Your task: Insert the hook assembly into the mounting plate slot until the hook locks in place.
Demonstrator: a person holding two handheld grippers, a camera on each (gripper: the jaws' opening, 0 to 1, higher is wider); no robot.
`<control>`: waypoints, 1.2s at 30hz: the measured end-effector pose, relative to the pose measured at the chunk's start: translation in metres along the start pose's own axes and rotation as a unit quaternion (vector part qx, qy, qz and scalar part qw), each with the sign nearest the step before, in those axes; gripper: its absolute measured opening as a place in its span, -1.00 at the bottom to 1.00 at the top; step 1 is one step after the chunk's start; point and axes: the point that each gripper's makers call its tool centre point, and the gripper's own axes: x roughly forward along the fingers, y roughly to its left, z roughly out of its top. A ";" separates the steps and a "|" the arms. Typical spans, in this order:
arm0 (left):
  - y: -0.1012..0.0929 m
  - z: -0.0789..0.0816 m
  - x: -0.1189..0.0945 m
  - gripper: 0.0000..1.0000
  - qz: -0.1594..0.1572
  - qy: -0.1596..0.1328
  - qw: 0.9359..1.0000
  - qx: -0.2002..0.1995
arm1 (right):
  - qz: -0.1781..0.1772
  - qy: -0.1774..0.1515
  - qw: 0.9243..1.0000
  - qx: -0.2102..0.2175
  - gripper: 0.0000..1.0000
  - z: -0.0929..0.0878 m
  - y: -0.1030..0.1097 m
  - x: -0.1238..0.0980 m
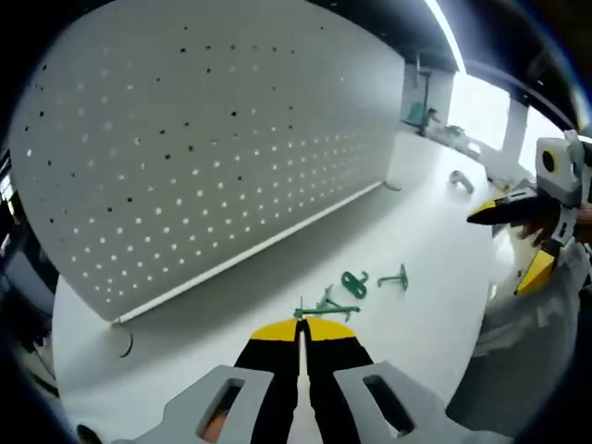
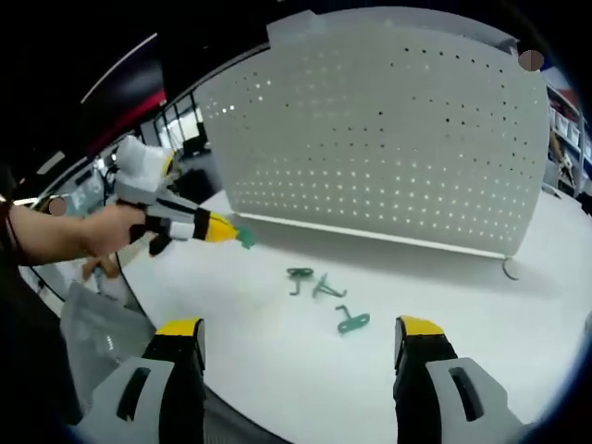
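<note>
Tongs: left tongs (image 1: 301,335) closed with yellow tips pressed together, gripping a green hook (image 1: 326,310) at the tips, hovering above the white table (image 1: 425,240). Seen from the right gripper view, the same left tongs (image 2: 225,230) holding the green piece (image 2: 245,238) in the air, gripped by a hand (image 2: 109,229). Right tongs (image 2: 301,338) standing wide open, holding nothing. Lying loose on the table, three more green hooks (image 2: 352,321), near each other. Standing upright behind them, the white perforated mounting plate (image 2: 388,129), its lower edge touching the table.
</note>
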 end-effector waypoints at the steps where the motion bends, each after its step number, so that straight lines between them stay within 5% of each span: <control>1: -0.001 0.003 -0.004 -0.98 -0.001 -0.003 1.000 0.000 | 0.001 -0.001 1.000 -0.002 0.69 0.001 0.001 0.000; 7: -0.012 0.016 -0.022 -0.98 -0.008 -0.011 1.000 -0.003 | 0.009 -0.007 1.000 -0.012 0.69 0.009 0.009 0.001; 12: -0.027 0.022 -0.036 -0.98 -0.010 -0.003 0.999 0.052 | 0.018 -0.012 0.999 -0.024 0.68 0.016 0.018 0.004; 22: -0.054 0.031 -0.056 -0.98 -0.030 0.006 0.999 0.037 | 0.042 -0.020 0.998 -0.050 0.64 0.030 0.043 0.011; 36: -0.084 0.035 -0.068 -0.98 -0.067 0.029 0.997 0.031 | 0.095 -0.030 0.990 -0.104 0.30 0.047 0.094 0.014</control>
